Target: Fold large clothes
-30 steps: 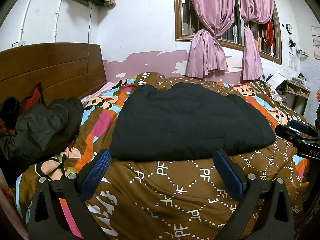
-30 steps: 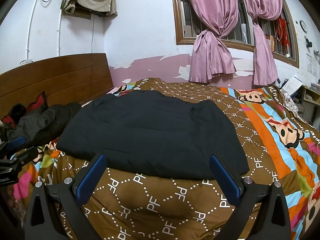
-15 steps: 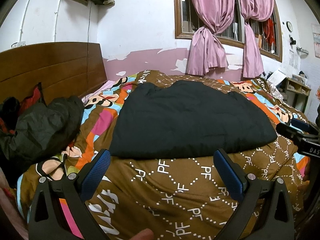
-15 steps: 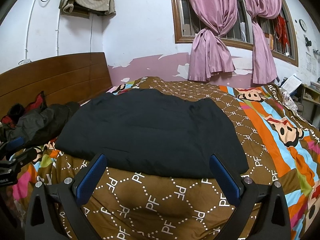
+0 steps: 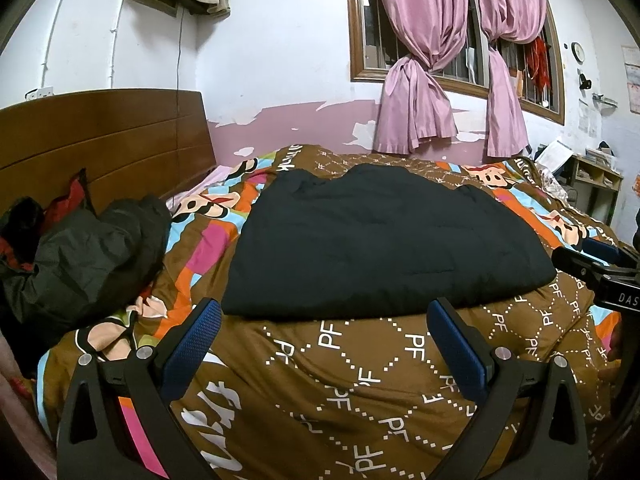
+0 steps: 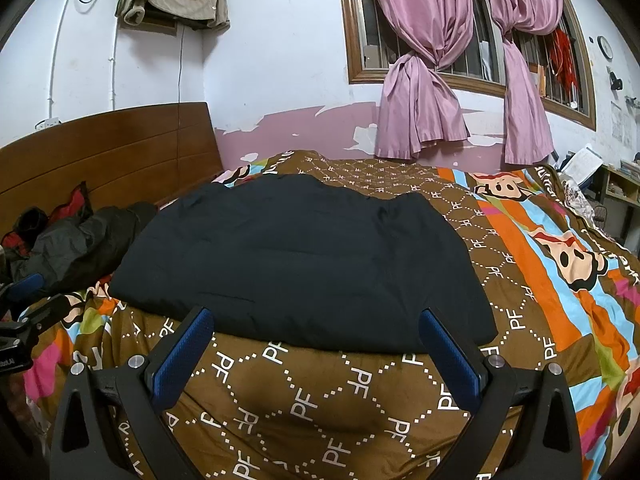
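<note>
A large dark padded garment [image 5: 380, 244] lies flat and folded on the patterned bed cover [image 5: 348, 364], its near hem facing me; in the right wrist view the same garment [image 6: 304, 260] fills the middle of the bed. My left gripper [image 5: 324, 316] is open, held just short of the near hem, nothing between its blue pads. My right gripper [image 6: 314, 326] is open too, its fingertips level with the garment's near edge, holding nothing. Each gripper shows at the edge of the other's view: the right gripper [image 5: 600, 268] and the left gripper [image 6: 20, 300].
A crumpled black jacket [image 5: 84, 256] with red cloth lies at the left by the wooden headboard [image 5: 100, 140]. Pink curtains [image 5: 416, 80] hang at the window behind the bed. A shelf [image 5: 596, 184] stands at the far right.
Both views have tilted slightly, so the garment sits a little lower and nearer in frame. Both grippers stay open and the garment has not moved.
</note>
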